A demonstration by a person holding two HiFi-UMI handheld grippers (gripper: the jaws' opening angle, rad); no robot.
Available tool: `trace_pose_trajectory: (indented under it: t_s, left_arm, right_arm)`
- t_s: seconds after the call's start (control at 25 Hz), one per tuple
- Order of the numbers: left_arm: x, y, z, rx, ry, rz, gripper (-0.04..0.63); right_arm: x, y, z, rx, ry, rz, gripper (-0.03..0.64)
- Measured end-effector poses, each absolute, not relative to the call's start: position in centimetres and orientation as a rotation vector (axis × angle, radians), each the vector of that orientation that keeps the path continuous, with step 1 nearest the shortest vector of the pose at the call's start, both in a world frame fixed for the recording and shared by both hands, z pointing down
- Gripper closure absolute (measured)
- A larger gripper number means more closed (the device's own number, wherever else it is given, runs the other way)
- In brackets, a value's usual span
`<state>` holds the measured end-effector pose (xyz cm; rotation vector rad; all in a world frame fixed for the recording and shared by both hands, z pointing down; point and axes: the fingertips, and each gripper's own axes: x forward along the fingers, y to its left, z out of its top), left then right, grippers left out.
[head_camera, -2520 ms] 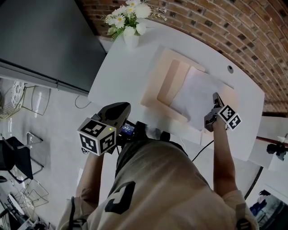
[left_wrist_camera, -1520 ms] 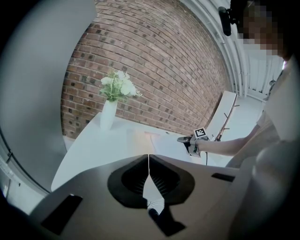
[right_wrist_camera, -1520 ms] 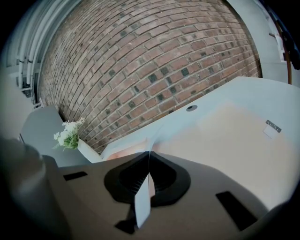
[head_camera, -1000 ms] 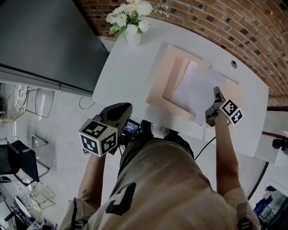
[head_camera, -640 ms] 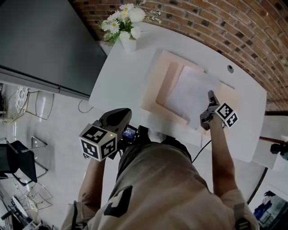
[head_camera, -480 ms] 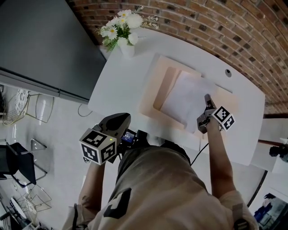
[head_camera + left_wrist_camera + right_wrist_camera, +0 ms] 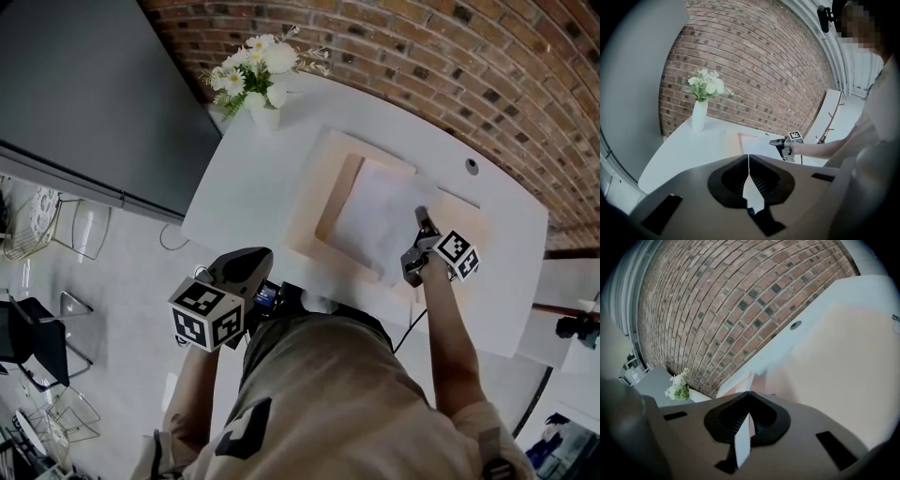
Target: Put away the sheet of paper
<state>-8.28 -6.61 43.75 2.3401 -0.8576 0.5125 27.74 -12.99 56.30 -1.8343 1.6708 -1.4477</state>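
Presently the sheet [image 7: 373,217] is gripped at its near right edge by the right gripper [image 7: 421,218], whose jaws are closed flat on the paper; a white strip of it is seen edge-on between them in the right gripper view. The sheet is spread over the middle of the beige folder [image 7: 328,178], which lies open on the table [image 7: 248,173]. From the jaws it runs away and to the left, towards the vase [image 7: 264,114], and its far edge is laid over the folder's darker inner panel. Whether it is tucked under any flap cannot be told. The left gripper [image 7: 251,264] is held low beside the body, off the table's near edge and well apart from the folder, with its jaws brought together on nothing. The coming move is judged to rest with the right hand alone: the sheet would be pushed along its own length, away from the jaws and deeper into the folder, with care that it is not buckled
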Motion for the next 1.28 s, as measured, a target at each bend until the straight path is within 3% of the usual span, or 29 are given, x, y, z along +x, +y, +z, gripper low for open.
trace_pose_trajectory:
  t_s: [0.48,1.28]
  left_arm:
    - [-8.6,-7.2,44.2,2.333,-0.839,0.517,0.575]
    - [-8.1,-7.6,43.9,2.336,-0.840,0.530,0.575]
  right_arm:
    - [26.0,-14.0,57.1,-1.590,1.546,-1.535,0.594]
    - [25.7,-14.6,57.3,-1.577,1.569,-1.564,0.594]
